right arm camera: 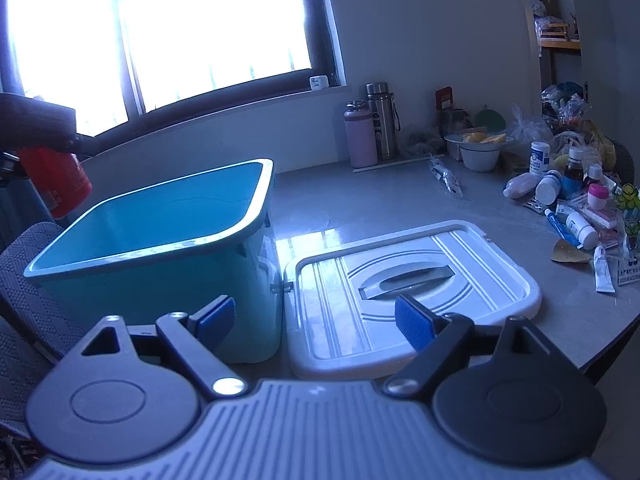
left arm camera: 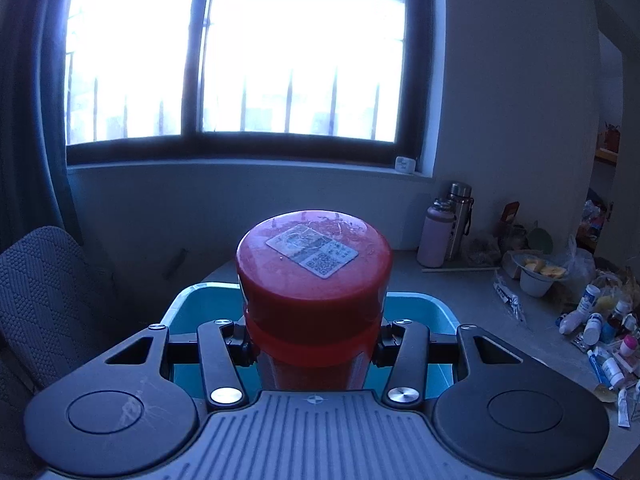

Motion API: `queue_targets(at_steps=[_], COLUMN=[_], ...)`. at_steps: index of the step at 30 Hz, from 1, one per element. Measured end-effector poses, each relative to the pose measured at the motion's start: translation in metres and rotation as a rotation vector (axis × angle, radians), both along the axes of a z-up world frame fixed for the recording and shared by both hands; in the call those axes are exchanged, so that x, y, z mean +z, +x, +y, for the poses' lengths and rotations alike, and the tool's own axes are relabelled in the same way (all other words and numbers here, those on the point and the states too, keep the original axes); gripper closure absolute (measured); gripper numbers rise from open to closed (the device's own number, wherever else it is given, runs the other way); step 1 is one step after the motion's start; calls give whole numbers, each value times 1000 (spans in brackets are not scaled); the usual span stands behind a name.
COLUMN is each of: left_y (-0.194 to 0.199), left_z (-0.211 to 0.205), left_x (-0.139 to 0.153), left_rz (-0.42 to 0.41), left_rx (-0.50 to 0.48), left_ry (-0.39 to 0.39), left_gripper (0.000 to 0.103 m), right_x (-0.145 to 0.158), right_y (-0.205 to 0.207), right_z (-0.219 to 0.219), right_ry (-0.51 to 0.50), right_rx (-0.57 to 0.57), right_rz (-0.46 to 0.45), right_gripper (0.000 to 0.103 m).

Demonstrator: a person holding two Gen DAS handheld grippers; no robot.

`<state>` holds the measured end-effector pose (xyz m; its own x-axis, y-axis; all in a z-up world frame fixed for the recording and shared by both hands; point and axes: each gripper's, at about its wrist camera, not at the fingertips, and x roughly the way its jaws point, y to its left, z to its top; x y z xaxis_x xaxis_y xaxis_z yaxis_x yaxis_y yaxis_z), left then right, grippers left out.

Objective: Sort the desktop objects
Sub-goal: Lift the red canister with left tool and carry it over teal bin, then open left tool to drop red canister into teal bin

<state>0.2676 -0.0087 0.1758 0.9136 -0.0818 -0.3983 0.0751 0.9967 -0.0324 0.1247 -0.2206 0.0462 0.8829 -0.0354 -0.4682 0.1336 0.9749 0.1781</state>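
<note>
While the left hand-held gripper [left arm camera: 314, 346] clamps a red bottle [left arm camera: 314, 280] just below its cap, the bottle hangs over the open teal bin [left arm camera: 416, 304]. Its long axis runs along the fingers, cap toward twelve o'clock in this view. I judge this the drop-in step: lower, then release.

From the right wrist, the right hand-held gripper [right arm camera: 314, 320] stands wide and empty near the white lid [right arm camera: 416, 280] on the desk [right arm camera: 360, 200]; the bottle shows at nine o'clock, tilted above the bin's far corner, with small bottles [right arm camera: 560, 188] at two o'clock.

matte black linkage arms, silver pivot screws, ribbed grey housing, blue ridged fingertips [right arm camera: 414, 322], perhaps rubber
</note>
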Motion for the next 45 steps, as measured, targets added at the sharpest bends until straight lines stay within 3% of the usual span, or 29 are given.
queue_targets(at_steps=[15,25,29,33,34,36,45], left_y=[79,121,132,137,137,134,119], left_z=[-5,-3,5,7,8,6,5], left_x=[-41,-80,-85,-90,-91,-91,-87], left_rz=[108,238,297,341,341,330,300], left_rx=[3,22,43,43,37,33,37], left_ry=[31,36,-5,-4,-5,4,31], left_gripper=[53,53,52,46,38,33,17], right_x=[-12,-20,-26,-26,-25,-24,-23], right_y=[44,58,66,70,71,73,68], right_z=[-10,-25,-27,-24,-23,-20,-17], right_ry=[5,15,32,36,33,25,39], right_rx=[34,34,38,52,60,70,62], right_rz=[69,102,124,132,134,133,116], right_gripper=[16,16,16,16,16,16,16])
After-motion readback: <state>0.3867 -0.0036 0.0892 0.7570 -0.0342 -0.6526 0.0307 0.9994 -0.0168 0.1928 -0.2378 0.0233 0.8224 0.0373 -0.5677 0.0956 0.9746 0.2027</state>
